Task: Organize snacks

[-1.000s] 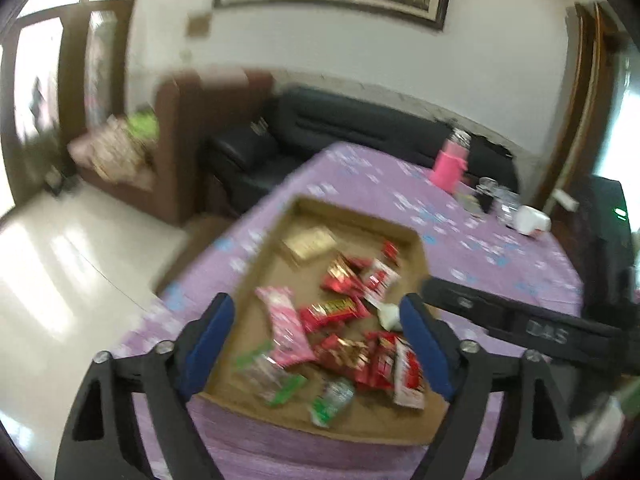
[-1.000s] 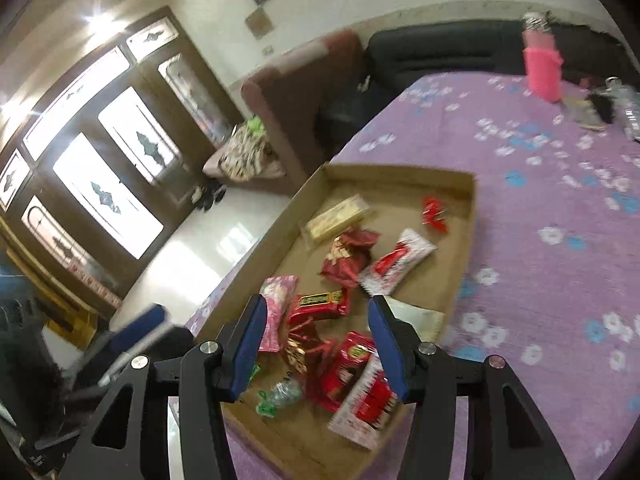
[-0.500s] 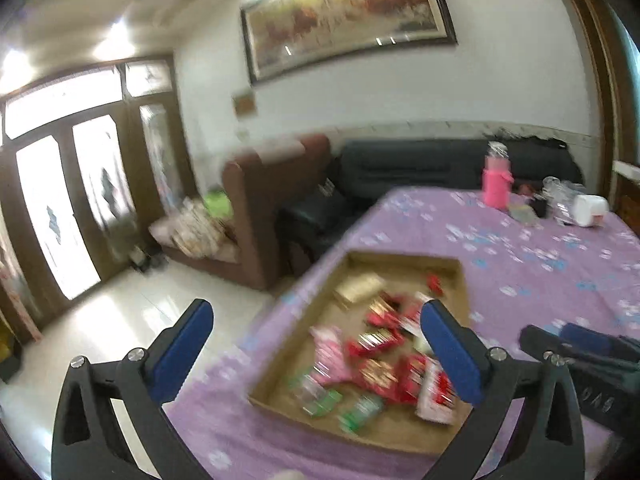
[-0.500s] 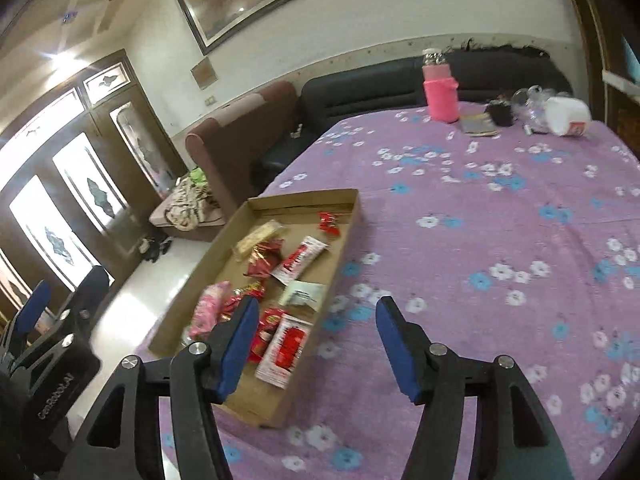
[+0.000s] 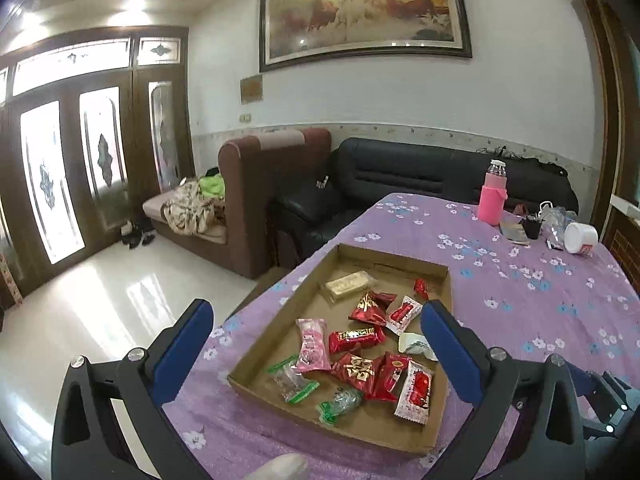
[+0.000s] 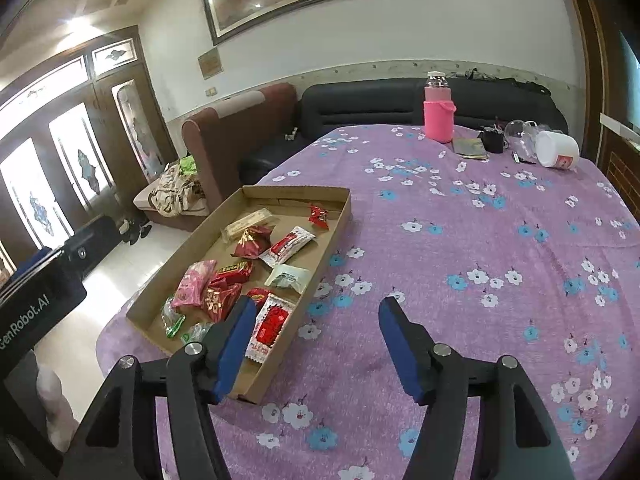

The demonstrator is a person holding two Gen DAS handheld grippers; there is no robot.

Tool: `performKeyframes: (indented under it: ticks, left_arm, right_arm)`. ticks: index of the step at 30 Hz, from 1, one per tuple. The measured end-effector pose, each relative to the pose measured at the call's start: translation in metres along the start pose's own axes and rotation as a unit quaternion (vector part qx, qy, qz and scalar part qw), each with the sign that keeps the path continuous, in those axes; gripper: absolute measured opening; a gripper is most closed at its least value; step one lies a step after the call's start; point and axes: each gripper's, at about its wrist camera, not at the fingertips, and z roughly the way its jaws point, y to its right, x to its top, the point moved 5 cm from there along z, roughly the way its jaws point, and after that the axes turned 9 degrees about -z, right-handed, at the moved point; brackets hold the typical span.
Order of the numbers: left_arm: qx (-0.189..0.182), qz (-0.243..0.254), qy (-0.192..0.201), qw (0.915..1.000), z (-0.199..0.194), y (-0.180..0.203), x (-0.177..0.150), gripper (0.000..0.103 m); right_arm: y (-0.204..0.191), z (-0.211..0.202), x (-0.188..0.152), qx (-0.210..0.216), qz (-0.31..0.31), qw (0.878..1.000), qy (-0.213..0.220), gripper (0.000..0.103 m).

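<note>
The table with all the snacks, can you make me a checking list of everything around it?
Surface: purple flowered tablecloth, bare across the middle.
Job's things: shallow brown cardboard tray near the table edge, holding red snack packets, a pink wrapper, a white sachet and a tan wrapped bar.
Clutter: pink sleeved bottle, white tub on its side, small black cup, all at the far end.
Grippers: left gripper open over the tray; right gripper open, empty.
Cables: nothing seen.
Surroundings: black sofa, brown armchair, framed painting.
</note>
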Motion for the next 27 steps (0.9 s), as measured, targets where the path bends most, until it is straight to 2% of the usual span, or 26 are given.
performKeyframes:
  ticks: [4, 10, 16, 27]
  left_arm:
    - [-0.019, 0.005, -0.027, 0.9994, 0.007, 0.004, -0.006, 0.103]
    - [-0.008, 0.011, -0.055, 0.9984, 0.017, 0.003, -0.014, 0.103]
    - [-0.018, 0.001, -0.092, 0.9956, 0.03, -0.001, -0.023, 0.103]
    - [-0.03, -0.011, -0.121, 0.9922, 0.04, -0.004, -0.031, 0.103]
  right_arm:
    - [-0.008, 0.005, -0.002, -0.001, -0.012, 1.0, -0.007, 0.069]
    - [-0.013, 0.013, -0.007, -0.004, -0.02, 1.0, -0.022, 0.07]
    - [-0.016, 0.019, -0.011, -0.007, -0.023, 0.999, -0.034, 0.07]
    - [-0.023, 0.027, -0.016, -0.01, -0.031, 0.998, -0.049, 0.071]
